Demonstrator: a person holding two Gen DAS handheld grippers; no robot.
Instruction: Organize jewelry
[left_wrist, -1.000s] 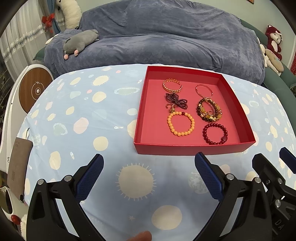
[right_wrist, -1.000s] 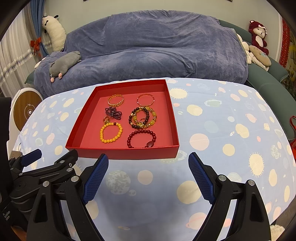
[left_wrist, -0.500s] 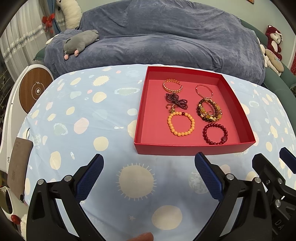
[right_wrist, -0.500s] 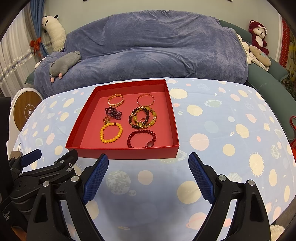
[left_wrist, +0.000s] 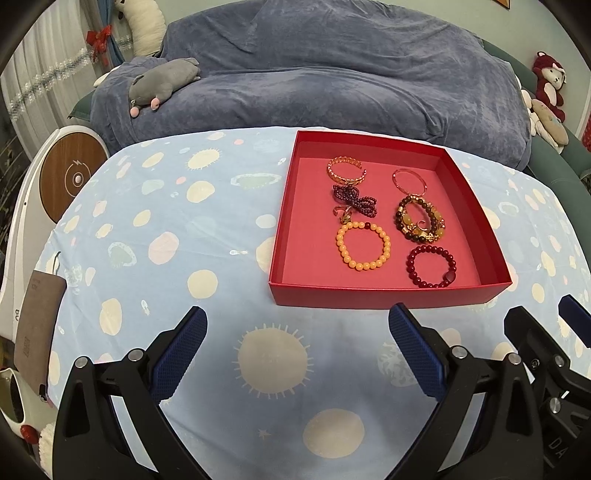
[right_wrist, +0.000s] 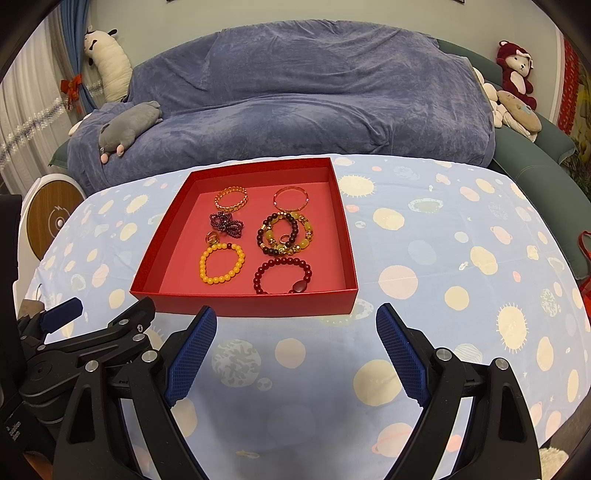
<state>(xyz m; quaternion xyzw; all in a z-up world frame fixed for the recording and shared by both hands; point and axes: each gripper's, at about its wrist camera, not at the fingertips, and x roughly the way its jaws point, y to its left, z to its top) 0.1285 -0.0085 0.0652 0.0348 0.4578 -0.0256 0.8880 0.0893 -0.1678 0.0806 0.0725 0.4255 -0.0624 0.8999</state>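
A red box sits on the table and holds several bracelets: an orange bead bracelet, a dark red bead bracelet, a brown and yellow bead bracelet, a purple bead piece, a gold chain bracelet, a thin pink bangle and a small ring. My left gripper is open and empty in front of the box. My right gripper is open and empty, also in front of it.
The table wears a light blue cloth with sun and planet prints. A blue-covered sofa stands behind, with a grey plush and other plush toys. A round white device stands at the left.
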